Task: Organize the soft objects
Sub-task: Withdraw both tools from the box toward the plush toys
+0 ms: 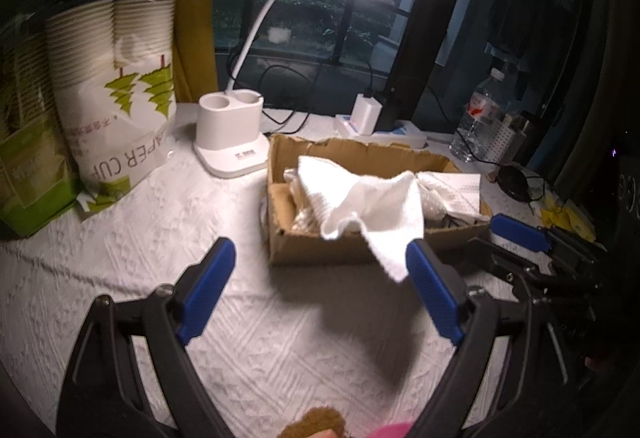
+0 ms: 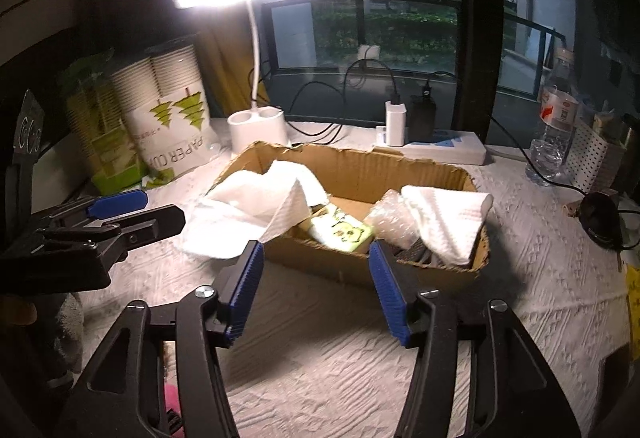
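An open cardboard box (image 1: 320,250) (image 2: 360,166) stands on the white textured tablecloth. A white cloth (image 1: 372,206) (image 2: 248,206) drapes over its near-left rim, one corner hanging outside. A second white cloth (image 2: 444,218) (image 1: 452,190) lies at its right end beside bubble wrap (image 2: 390,218). A yellow-green item (image 2: 340,230) lies inside. My left gripper (image 1: 320,270) is open and empty, close in front of the box; its right fingertip (image 1: 420,258) is by the hanging corner. My right gripper (image 2: 316,266) is open and empty before the box.
A lit white desk lamp (image 1: 232,134) (image 2: 258,126) and a bag of paper cups (image 1: 120,110) (image 2: 168,118) stand at the back left. A power strip (image 2: 436,148), a water bottle (image 2: 554,130) and cables are at the back right. Brown and pink soft items (image 1: 316,426) lie at the bottom edge.
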The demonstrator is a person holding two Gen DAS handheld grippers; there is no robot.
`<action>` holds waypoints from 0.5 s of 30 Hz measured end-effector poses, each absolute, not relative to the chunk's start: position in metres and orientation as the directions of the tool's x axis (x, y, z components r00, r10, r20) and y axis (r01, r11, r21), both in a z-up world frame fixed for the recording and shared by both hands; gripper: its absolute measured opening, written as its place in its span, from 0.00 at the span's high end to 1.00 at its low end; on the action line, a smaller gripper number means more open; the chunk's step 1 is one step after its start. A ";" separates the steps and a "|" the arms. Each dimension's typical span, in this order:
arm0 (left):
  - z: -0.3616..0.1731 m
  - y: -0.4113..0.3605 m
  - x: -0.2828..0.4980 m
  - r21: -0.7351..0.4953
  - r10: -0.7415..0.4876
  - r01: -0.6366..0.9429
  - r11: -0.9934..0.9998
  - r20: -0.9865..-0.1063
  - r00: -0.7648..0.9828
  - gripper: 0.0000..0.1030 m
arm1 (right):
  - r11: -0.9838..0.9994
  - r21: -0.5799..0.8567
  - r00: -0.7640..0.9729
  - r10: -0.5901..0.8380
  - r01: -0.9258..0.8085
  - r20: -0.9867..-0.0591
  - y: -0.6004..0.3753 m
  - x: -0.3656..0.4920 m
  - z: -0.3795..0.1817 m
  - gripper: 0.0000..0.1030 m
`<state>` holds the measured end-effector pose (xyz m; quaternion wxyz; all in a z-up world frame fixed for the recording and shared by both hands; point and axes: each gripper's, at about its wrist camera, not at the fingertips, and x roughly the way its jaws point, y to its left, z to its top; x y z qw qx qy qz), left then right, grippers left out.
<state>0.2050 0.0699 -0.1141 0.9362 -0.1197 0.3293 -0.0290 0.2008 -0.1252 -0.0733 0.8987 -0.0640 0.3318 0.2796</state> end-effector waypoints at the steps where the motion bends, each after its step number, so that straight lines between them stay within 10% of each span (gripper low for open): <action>1: -0.115 0.071 0.202 -0.244 -0.133 -0.026 0.969 -0.609 0.782 0.14 | 0.834 0.068 0.623 0.460 -0.547 -0.633 -0.124 0.198 -0.073 0.42; 15: -0.125 0.078 0.162 -0.257 -0.133 -0.039 0.966 -0.618 0.775 0.14 | 0.818 0.058 0.606 0.470 -0.573 -0.642 -0.112 0.161 -0.079 0.41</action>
